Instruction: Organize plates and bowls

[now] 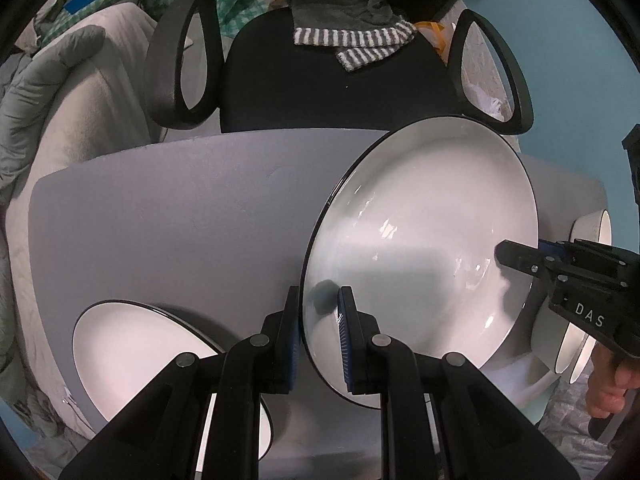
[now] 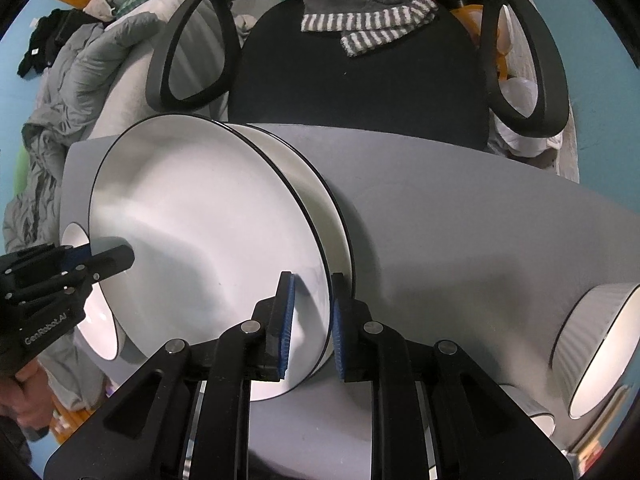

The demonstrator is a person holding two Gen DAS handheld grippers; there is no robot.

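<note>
Left wrist view, from the left edge across: a white plate with a black rim (image 1: 132, 344) lies flat on the grey table (image 1: 180, 208) at the lower left. At lower centre the left gripper (image 1: 319, 312) has its jaws narrow, clamped on the near rim of a second, large white plate (image 1: 424, 240), which is tilted up off the table. At the right edge the right gripper (image 1: 516, 256), held by a hand (image 1: 608, 384), grips the opposite rim of this same plate. Behind it, white bowls (image 1: 600, 228) show partly at the far right.

In the right wrist view, the left gripper (image 2: 108, 258) enters from the left edge on the held plate's (image 2: 200, 232) rim. That plate fills the centre left, with another black-rimmed plate (image 2: 316, 200) just behind it. At lower centre the right gripper (image 2: 312, 312) stands narrow, its blue pads (image 2: 287, 320) on either side of the plate's rim. A ribbed white bowl (image 2: 592, 336) sits at the lower right. A black chair (image 2: 360, 92) stands beyond the table.
</note>
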